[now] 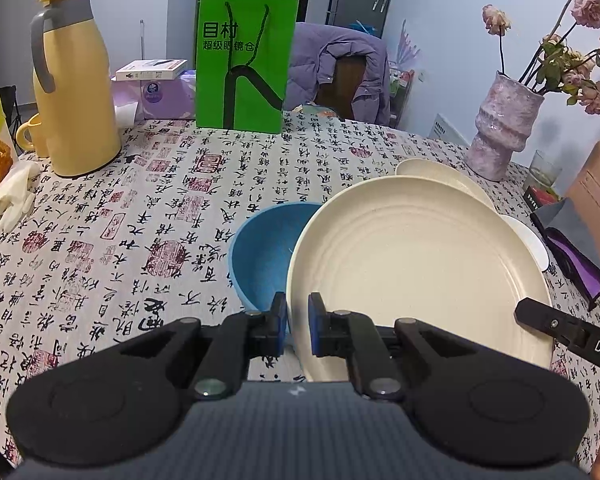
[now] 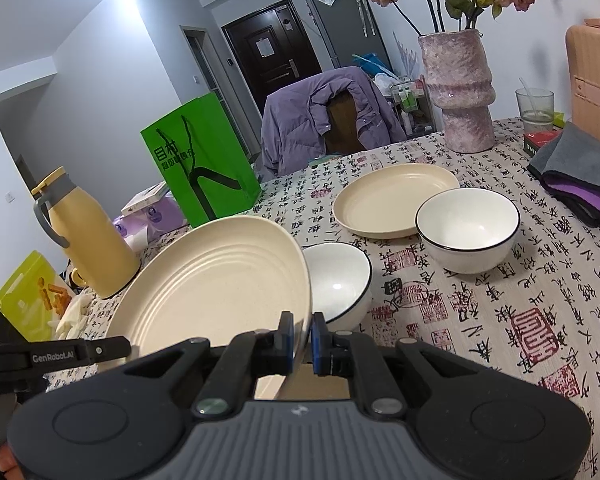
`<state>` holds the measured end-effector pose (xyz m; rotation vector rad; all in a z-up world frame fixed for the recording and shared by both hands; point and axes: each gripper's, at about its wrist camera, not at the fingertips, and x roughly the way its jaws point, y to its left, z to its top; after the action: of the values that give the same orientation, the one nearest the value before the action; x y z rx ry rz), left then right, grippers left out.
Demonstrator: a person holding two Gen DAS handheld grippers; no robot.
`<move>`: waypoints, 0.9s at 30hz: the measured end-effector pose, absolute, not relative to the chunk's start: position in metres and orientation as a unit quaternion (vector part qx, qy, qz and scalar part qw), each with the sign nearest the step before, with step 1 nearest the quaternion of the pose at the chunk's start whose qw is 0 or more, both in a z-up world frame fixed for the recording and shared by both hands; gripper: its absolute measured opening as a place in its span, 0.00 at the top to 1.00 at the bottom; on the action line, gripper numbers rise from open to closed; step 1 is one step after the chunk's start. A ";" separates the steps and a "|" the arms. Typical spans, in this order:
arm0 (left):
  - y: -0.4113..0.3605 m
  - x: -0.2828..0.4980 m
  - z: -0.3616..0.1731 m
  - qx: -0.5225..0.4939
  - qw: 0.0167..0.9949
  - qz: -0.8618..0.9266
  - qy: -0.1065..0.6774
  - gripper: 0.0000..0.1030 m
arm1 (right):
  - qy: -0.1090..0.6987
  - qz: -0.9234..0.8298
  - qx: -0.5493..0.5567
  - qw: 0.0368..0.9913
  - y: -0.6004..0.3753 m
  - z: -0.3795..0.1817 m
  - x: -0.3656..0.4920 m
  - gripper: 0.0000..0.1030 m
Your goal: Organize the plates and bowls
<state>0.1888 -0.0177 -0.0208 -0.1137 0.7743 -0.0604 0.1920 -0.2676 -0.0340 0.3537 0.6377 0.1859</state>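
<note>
A lived-in home, dining corner of an apartment. Table under a white cloth printed with black calligraphy and red seals [image 2: 480, 320]. On it: a yellow thermos jug with grey handle [image 1: 74, 84], a textured pink ceramic vase of dried roses [image 2: 458, 88], a green paper shopping bag [image 1: 244, 64]. A purple padded jacket draped over a wooden chair [image 2: 324, 120]; a dark entrance door [image 2: 274, 52] behind.

My left gripper [image 1: 298, 324]: pinches the near-left rim of the ridged plate [image 1: 412, 264], tilted above the table [image 1: 120, 240].
My right gripper [image 2: 302, 340]: clamps the same plate's opposite rim.
Left bowl [image 1: 260, 252]: just left of the plate, partly behind it.
Near bowl [image 2: 340, 280]: behind the plate's right edge.
Far bowl [image 2: 466, 230]: further right, touching the flat plate [image 2: 388, 196] behind it.
Vase [image 2: 458, 88]: behind the flat plate.
Bag [image 1: 244, 64]: at the far edge, jug [image 1: 74, 84] to its left.
</note>
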 end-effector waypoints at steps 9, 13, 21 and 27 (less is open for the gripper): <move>-0.021 0.175 -0.031 -0.055 0.923 -0.032 0.381 0.89 | 0.315 0.088 0.175 0.929 -0.269 -0.037 0.187 0.92; -0.024 0.172 -0.034 -0.053 0.921 -0.035 0.384 0.89 | 0.317 0.086 0.177 0.928 -0.271 -0.040 0.185 0.92; -0.027 0.169 -0.040 -0.053 0.919 -0.041 0.389 0.89 | 0.320 0.082 0.181 0.927 -0.276 -0.045 0.178 0.92; -0.029 0.166 -0.046 -0.053 0.916 -0.045 0.394 0.89 | 0.321 0.079 0.179 0.927 -0.278 -0.050 0.172 0.92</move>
<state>0.1658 -0.0285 -0.0457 -0.1093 0.8107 -0.0917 0.1716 -0.2780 -0.0501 0.3669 0.6575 0.1625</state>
